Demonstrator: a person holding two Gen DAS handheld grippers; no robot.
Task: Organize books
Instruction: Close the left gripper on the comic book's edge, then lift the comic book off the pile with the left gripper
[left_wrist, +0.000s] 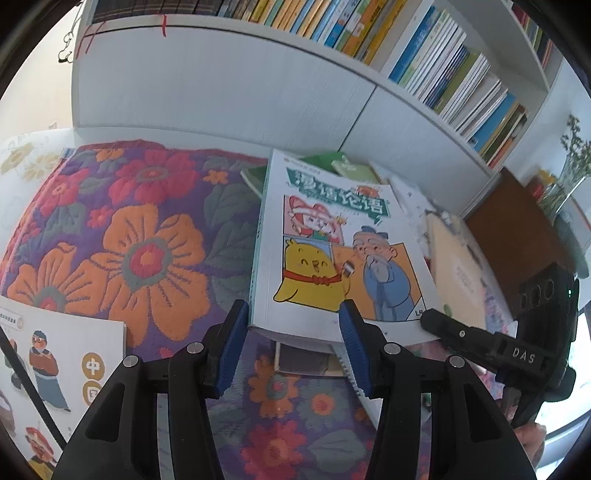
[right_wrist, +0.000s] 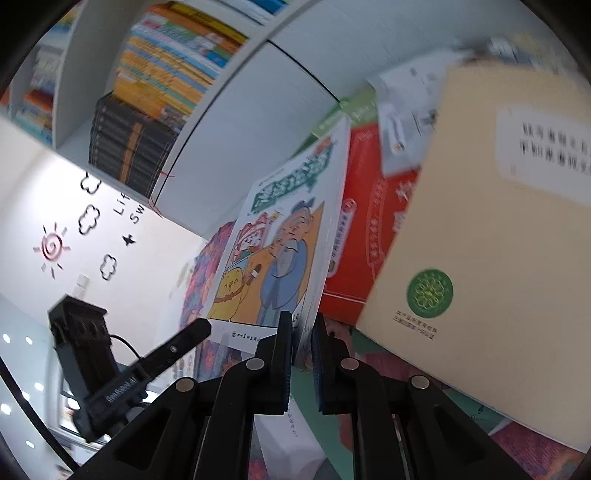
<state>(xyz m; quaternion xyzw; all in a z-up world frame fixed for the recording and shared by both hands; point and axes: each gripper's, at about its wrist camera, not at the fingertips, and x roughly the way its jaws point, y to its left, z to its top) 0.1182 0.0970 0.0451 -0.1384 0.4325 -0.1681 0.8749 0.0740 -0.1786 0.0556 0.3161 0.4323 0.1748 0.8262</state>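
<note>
The comic book (left_wrist: 343, 254) is gripped at its lower corner by the right hand-held gripper (right_wrist: 301, 354) above the floral cloth (left_wrist: 147, 221). The left hand-held gripper (left_wrist: 291, 347) is held released before the book's near edge, nothing being pinched.

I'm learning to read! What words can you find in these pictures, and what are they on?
"漫话论语": comic book cover.
"DAS": right gripper body.
"中": picture book at lower left.
"Li", "Sw": cut-off wall stickers.
Cream book label, red book, shelf book spines: too blurred or small.
</note>
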